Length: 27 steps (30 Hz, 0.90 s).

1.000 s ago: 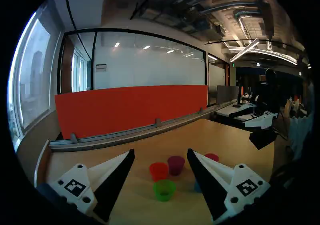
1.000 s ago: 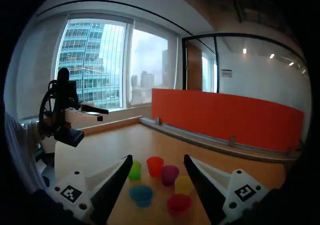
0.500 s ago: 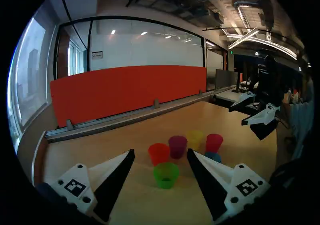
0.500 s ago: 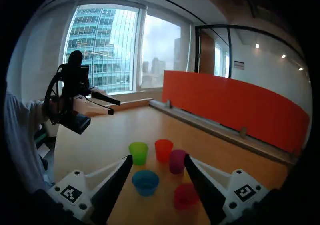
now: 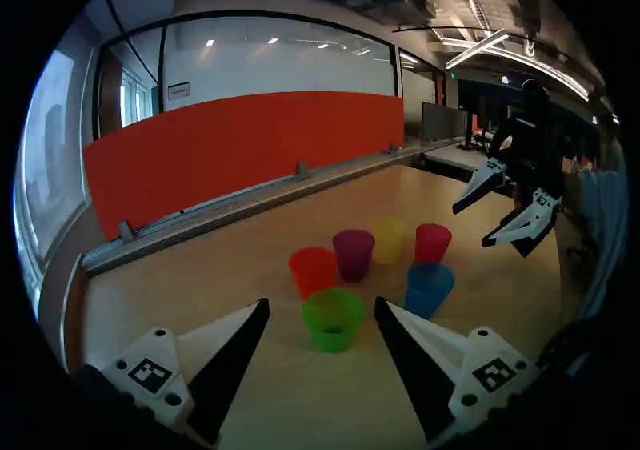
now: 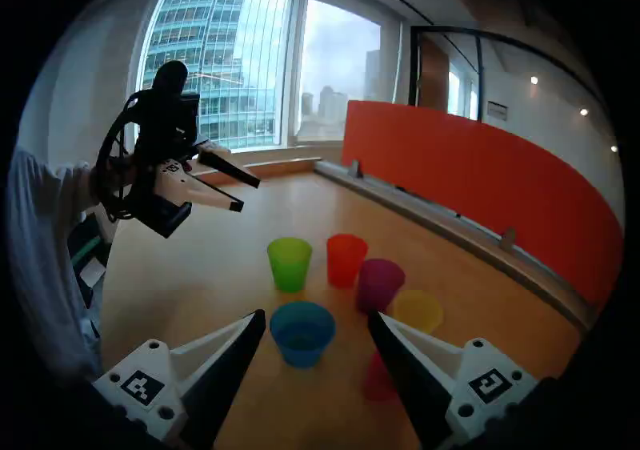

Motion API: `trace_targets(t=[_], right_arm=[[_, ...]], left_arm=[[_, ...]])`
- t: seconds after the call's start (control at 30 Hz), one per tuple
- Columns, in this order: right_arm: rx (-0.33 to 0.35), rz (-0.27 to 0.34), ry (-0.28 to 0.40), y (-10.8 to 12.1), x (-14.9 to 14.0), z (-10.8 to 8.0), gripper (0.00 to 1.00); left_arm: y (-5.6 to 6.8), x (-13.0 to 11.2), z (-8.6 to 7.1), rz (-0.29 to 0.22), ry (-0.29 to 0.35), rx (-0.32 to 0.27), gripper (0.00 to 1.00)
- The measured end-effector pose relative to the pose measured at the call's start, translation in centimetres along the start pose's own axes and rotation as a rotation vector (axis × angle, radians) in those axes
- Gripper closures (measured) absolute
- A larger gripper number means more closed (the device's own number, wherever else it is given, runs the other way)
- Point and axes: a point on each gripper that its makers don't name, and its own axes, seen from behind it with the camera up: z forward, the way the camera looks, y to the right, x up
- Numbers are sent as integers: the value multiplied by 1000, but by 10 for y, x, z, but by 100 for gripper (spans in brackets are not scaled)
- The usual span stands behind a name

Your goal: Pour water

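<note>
Six small plastic cups stand close together on the wooden table (image 5: 496, 306), all upright, mouths up and long axes vertical. None is tipped toward another.

In the left gripper view the green cup (image 5: 332, 319) is nearest, with the orange cup (image 5: 313, 271), purple cup (image 5: 353, 253), yellow cup (image 5: 390, 239) and red cup (image 5: 432, 243) in an arc behind it. The blue cup (image 5: 427, 288) stands off to the green cup's right.

In the right gripper view the blue cup (image 6: 302, 334) is nearest. Its floor looks darker than its wall, so it may hold a little water, but I cannot be sure. The insides of the other cups cannot be made out.

The left tongs (image 5: 320, 301) are spread wide and grip nothing, with the green cup just ahead in the gap between the tips. The right tongs (image 6: 316, 315) are likewise spread and empty, with the blue cup just ahead between the tips and touching neither.

Each gripper also shows farther off in the other's view, held above the table beside the cups with its tips apart. The left one is carried by a person in a pale sleeve (image 6: 40, 234).

An orange partition (image 5: 240, 154) runs along the table's far edge.
</note>
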Motion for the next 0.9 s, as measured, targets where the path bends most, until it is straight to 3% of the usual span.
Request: trace_targets(t=[0.47,0.9], right_arm=[[38,-16,-83,-1,-33,21,1],[67,-39,-143,-5,-57,42,1]], left_arm=[[-3,-42,27,34,-123,-30,2],[6,-68,47,49,-205,-88,3]])
